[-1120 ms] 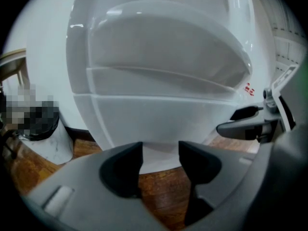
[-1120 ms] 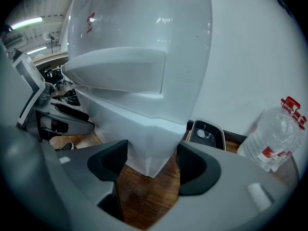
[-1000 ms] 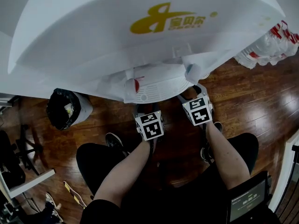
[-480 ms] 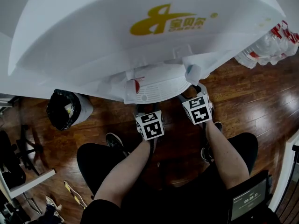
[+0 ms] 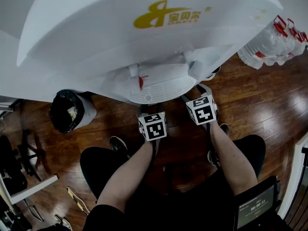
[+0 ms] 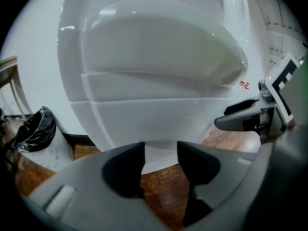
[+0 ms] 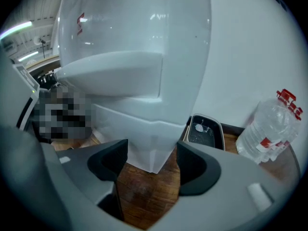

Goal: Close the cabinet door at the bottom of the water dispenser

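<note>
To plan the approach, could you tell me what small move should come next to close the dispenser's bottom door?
Probably ease the left gripper onto the dispenser's lower front panel. It and the right gripper are open, empty, short of it; whether the panel stands ajar is unclear.

Black-lined bin, clear water bottles, glossy dark wooden floor

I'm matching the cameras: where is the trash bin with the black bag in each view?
Head view: trash bin at the left, beside the water dispenser.
Left gripper view: trash bin at the far left edge.
Right gripper view: not in it.
Shared landmark: the white water dispenser, in all three.
</note>
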### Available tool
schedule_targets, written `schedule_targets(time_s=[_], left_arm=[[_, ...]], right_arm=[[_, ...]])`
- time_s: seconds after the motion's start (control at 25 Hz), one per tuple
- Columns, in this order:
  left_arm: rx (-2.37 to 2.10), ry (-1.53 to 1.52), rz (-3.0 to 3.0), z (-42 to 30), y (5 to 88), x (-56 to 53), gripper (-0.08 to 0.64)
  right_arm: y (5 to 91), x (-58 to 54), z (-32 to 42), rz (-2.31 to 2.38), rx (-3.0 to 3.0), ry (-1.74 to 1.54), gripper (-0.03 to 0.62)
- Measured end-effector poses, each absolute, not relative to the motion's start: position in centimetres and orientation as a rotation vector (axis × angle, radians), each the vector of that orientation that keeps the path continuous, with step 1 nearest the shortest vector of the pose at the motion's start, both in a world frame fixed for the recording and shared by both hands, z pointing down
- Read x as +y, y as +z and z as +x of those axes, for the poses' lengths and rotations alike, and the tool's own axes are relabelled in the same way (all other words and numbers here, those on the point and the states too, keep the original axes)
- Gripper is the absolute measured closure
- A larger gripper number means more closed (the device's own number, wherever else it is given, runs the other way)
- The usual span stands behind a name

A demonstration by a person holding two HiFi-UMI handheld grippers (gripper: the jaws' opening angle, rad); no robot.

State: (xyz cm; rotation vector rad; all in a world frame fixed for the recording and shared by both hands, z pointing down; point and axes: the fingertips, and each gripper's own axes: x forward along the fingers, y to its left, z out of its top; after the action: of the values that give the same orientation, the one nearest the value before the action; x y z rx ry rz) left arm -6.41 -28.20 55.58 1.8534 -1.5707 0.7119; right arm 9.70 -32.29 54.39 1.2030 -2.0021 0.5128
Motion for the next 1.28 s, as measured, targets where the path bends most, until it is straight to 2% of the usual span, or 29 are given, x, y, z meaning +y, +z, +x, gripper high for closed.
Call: schedule_targets(time_s=[0.12, 0.2, 0.4, 0.92, 1.28], left_arm=[[-1.565, 0.708, 1.915, -5.7, 54.2, -28.2, 0.332], [-1.548, 0.707, 1.975, -4.9, 53.2, -27.9, 0.333], [-1.489, 0.689, 2.098, -3.7, 51.5, -26.0, 0.361], [-1.389, 0.728, 2.413, -2.3, 43.1, -17.5, 0.362], [-1.336, 0.55, 2.469, 0.2, 36.7, -10.2, 0.362]], right_arm=[[53.6, -31.8, 9.8, 1.232, -2.007, 0.546, 0.282], [52.8, -31.3, 9.5, 1.258, -2.027, 0.578, 0.322], [51.5, -29.1, 7.8, 1.258, -2.085, 0.567, 0.339], [45.3, -19.7, 7.1, 1.376, -2.23, 0.552, 0.414], [38.5, -11.8, 5.5, 1.409, -2.415, 0.485, 0.423]])
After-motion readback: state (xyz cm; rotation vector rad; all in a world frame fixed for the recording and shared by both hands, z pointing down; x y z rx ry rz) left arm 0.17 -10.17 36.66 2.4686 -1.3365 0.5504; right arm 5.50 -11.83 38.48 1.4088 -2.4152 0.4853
